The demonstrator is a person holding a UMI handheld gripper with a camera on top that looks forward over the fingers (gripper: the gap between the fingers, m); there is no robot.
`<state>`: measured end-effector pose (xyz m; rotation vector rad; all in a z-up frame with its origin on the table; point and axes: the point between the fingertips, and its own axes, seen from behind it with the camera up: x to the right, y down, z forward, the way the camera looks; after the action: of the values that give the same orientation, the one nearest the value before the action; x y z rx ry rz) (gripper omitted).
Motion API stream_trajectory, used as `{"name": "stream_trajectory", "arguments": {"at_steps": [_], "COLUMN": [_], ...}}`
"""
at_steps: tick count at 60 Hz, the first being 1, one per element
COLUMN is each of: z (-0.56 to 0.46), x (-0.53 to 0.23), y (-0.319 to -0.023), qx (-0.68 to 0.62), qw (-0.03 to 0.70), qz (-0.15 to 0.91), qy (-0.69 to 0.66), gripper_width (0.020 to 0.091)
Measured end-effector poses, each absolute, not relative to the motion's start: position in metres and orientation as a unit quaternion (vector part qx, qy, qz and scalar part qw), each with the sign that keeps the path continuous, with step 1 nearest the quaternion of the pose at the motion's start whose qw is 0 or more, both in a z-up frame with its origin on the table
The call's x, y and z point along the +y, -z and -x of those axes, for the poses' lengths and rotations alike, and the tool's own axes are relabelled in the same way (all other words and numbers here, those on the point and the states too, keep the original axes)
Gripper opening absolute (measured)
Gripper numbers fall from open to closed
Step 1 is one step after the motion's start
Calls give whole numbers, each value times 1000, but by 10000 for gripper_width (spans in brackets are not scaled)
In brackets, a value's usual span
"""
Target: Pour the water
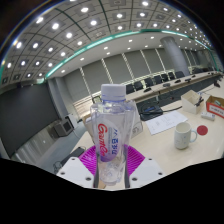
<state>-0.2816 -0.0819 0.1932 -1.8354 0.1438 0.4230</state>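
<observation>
Big office room, rows of blinds and ceiling lights, and a long counter (165,125) running off toward 3 o'clock. On it, at about 3 o'clock from the bottle, a white mug (184,135) is parked, well apart and looking empty as far as can be told. So not much of the pour seems done yet: the bottle (110,135) has been picked up and lifted, but no tilt toward the mug is seen and the cap looks to be on. The bottle is held upright, long axis vertical, cap at 12 o'clock. It's pinched between the fingers (109,160), pink pads pressed on both sides.
</observation>
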Motion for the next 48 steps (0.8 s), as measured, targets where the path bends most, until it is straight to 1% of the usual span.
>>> {"name": "stream_trajectory", "arguments": {"at_steps": [4, 10, 20, 28, 29, 31, 39, 41, 42, 48], "z": [270, 248, 197, 171, 162, 162, 149, 150, 146, 147], "x": [-60, -28, 20, 47, 42, 53, 63, 68, 62, 67], "y": [-216, -237, -242, -228, -230, -221, -208, -200, -203, -195], "qx": [108, 203, 367, 446, 455, 472, 524, 536, 538, 540], "qw": [583, 550, 452, 377, 361, 345, 271, 258, 252, 248], "qz": [768, 731, 620, 536, 526, 506, 422, 413, 409, 412], "qy": [-242, -348, -526, -610, -621, -633, -688, -690, -692, -691], "gripper_width": [348, 346, 346, 346, 345, 346, 346, 346, 344, 347]}}
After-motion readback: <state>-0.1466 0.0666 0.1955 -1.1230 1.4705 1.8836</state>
